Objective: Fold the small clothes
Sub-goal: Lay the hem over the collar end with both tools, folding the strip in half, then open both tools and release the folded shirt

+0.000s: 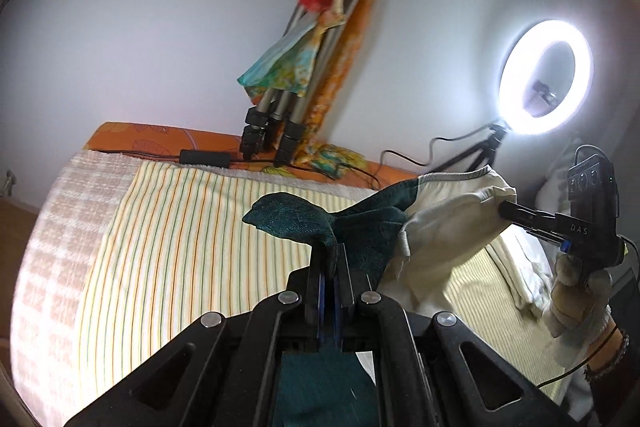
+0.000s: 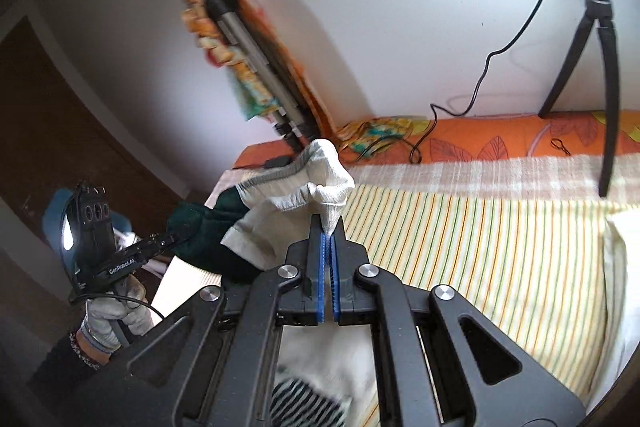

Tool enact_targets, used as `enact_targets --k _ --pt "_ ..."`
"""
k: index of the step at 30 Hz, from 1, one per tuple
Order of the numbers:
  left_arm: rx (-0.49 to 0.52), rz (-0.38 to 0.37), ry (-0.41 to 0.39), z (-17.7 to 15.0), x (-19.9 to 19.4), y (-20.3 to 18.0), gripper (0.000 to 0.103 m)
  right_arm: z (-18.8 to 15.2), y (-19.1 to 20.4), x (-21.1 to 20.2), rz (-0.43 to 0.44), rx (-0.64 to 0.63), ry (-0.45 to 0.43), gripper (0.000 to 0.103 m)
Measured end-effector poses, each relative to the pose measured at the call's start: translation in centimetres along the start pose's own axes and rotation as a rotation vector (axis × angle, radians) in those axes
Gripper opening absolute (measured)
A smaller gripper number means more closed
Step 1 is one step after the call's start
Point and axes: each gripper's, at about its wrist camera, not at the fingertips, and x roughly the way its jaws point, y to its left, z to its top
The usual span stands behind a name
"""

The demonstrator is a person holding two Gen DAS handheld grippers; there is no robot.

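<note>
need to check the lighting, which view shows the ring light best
The left wrist view: the whole glowing ring light shows on its small tripod by the wall. The right wrist view catches only a bright glare at its top right corner and the tripod's black legs.

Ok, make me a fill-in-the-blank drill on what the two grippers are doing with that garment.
1. The left gripper pinches the garment's dark ____ part.
2. The right gripper pinches the garment's ____ part.
3. The garment hangs above the ____ sheet.
4. The ring light is switched ____.

Missing words: green; white; striped; on
</note>
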Motion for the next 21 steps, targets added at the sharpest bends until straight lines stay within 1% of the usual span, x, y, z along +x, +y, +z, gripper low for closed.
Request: enact_targets --k 5,7,9,16,18,21 --pt "0.048 0.007 0.013 -3.0 -3.4 -1.6 0.000 -3.7 2.7 -3.3 -0.005 -0.042 0.011 0.004" --pt "0.078 0.018 0.026 -4.7 -4.7 -2.2 0.000 -5.5 3.4 -4.4 -0.011 -0.051 0.023 0.003" --pt "0.087 0.020 0.038 -6.4 -5.7 -2.5 0.000 -7.4 3.9 -5.2 -0.020 -0.057 0.037 0.004" --pt "0.122 0.040 0.090 -12.3 -7.7 -3.0 0.001 -14.1 5.1 -7.5 -0.039 -0.066 0.072 0.004" --pt "0.141 0.057 0.109 -13.9 -8.1 -3.1 0.001 -16.0 5.6 -7.6 -0.077 -0.097 0.091 0.004" --pt "0.171 0.077 0.128 -15.7 -8.9 -3.3 0.003 -18.1 5.9 -7.9 -0.102 -0.113 0.112 0.004"
